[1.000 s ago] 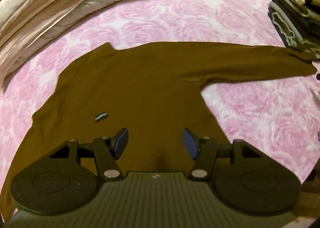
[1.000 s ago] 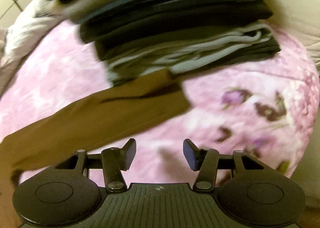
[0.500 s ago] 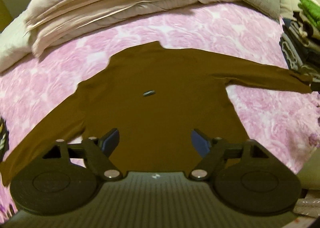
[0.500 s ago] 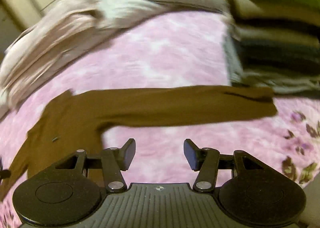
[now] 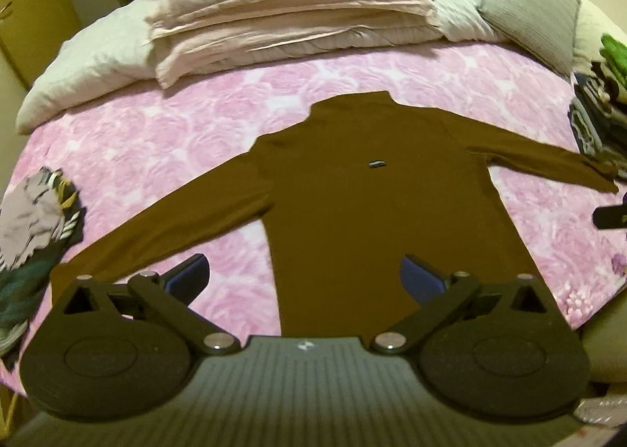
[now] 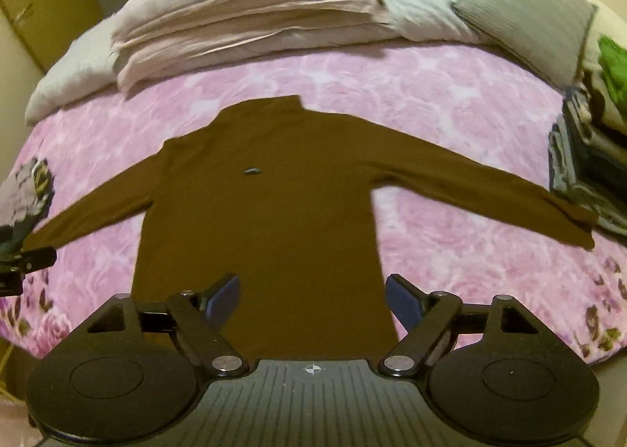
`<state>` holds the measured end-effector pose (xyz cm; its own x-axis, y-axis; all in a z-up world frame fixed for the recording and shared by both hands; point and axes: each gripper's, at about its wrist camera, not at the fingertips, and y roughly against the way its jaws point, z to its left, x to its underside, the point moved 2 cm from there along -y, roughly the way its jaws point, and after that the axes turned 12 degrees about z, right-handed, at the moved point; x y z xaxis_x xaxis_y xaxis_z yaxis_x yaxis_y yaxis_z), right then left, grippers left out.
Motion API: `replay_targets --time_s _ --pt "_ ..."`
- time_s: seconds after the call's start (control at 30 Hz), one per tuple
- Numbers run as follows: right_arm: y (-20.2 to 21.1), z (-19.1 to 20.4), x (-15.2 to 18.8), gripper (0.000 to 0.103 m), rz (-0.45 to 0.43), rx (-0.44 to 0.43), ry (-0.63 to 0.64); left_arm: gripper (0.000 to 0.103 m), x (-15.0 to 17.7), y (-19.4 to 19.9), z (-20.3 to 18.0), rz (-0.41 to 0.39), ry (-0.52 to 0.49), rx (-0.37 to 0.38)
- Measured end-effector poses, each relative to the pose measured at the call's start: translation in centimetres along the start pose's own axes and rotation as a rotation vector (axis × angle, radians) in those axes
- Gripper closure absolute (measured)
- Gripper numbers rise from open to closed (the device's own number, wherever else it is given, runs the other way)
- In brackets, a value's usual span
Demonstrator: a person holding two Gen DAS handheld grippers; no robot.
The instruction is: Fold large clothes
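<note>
A brown long-sleeved turtleneck [image 5: 372, 219] lies flat on the pink rose bedspread [image 5: 156, 141], collar towards the pillows and both sleeves spread out sideways. A small dark label [image 5: 377, 163] sits on its chest. My left gripper [image 5: 303, 278] hovers above the lower left part of the body, jaws opening wide, nothing between them. In the right wrist view the same turtleneck [image 6: 266, 219] fills the middle. My right gripper [image 6: 313, 298] hangs over its hem, jaws opening and empty. Neither gripper touches the cloth.
Folded pink bedding [image 5: 282, 15] and a grey pillow [image 5: 529, 19] lie at the head of the bed. A stack of folded clothes [image 6: 588, 157] stands by the right sleeve's cuff. Crumpled clothes [image 5: 35, 227] lie near the left cuff.
Both grippers have pulled back and risen, so the whole shirt now shows. The right one swung away from the clothes stack and the right cuff. Both pairs of jaws have widened.
</note>
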<state>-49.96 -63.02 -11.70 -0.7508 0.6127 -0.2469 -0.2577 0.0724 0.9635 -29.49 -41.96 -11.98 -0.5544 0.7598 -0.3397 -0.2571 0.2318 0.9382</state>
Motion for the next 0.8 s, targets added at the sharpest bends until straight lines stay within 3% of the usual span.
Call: replay_targets --time_s 0.27,0.8 --pt "-0.3 2.8 2.3 0.023 0.041 -0.01 0.082 0.001 3.2 1.8 -1.5 0.009 0.074 0.004" --pt "-0.3 0.9 7.0 0.022 0.091 -0.01 0.067 0.001 6.6 1.4 -5.5 0.08 0.058 0.026"
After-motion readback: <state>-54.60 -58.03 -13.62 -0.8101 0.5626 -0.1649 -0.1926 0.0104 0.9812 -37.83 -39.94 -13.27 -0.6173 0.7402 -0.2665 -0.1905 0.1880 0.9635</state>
